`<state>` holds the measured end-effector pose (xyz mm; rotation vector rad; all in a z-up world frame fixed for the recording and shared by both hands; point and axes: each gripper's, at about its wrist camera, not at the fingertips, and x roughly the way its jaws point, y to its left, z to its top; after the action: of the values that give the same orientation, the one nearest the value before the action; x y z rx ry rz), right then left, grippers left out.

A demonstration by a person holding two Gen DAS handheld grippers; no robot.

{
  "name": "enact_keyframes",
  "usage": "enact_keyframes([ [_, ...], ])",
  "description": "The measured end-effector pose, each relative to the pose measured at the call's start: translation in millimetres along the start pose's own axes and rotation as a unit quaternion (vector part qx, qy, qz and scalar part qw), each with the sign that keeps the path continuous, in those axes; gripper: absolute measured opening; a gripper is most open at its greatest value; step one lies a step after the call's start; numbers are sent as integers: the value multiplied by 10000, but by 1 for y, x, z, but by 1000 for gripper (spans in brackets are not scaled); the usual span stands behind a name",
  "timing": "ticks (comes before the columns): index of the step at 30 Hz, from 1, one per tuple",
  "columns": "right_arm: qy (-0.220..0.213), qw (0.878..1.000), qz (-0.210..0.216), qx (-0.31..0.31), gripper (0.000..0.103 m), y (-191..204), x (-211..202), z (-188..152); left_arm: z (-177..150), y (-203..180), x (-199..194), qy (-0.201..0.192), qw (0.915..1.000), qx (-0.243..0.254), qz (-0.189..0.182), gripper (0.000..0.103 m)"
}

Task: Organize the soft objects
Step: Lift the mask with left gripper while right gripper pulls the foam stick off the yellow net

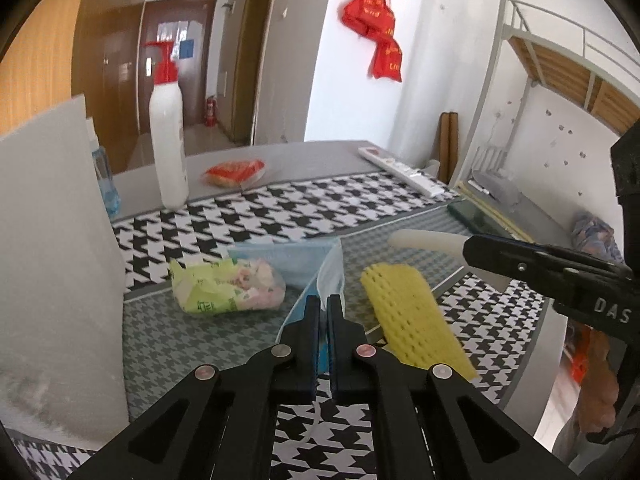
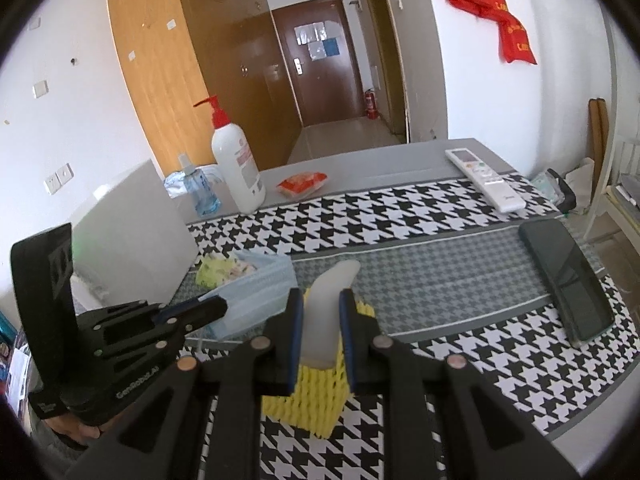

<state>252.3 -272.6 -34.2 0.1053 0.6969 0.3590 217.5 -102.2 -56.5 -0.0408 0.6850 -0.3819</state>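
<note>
While clenched on blue mask (image 1: 304, 256), left claw (image 1: 324, 304); right claw (image 2: 320, 300) gripping white wedge (image 2: 326, 312).

right hand-held gripper (image 1: 466, 246): "DAS" | left hand-held gripper (image 2: 224, 306): "GenRobot.AI"

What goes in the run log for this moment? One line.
left gripper: shut on blue face mask | right gripper: shut on white curved piece | yellow foam sleeve: on table

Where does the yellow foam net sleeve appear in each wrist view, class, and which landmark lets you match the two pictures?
Left wrist view: yellow foam net sleeve lies right of centre, beside the blue face mask.
Right wrist view: bottom centre, under the white curved piece.
Shared landmark: white pump bottle.
</note>
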Motion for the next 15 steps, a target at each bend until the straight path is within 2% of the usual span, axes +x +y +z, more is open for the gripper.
enact_keyframes([
  [10,-83,9999,41,-56,21,4,-8,-2,6,-7,-17,-178,9997,160,-41,4],
  [15,137,9994,45,-307,21,10,-2,-11,-2,-8,-19,-76,9994,334,76,4],
])
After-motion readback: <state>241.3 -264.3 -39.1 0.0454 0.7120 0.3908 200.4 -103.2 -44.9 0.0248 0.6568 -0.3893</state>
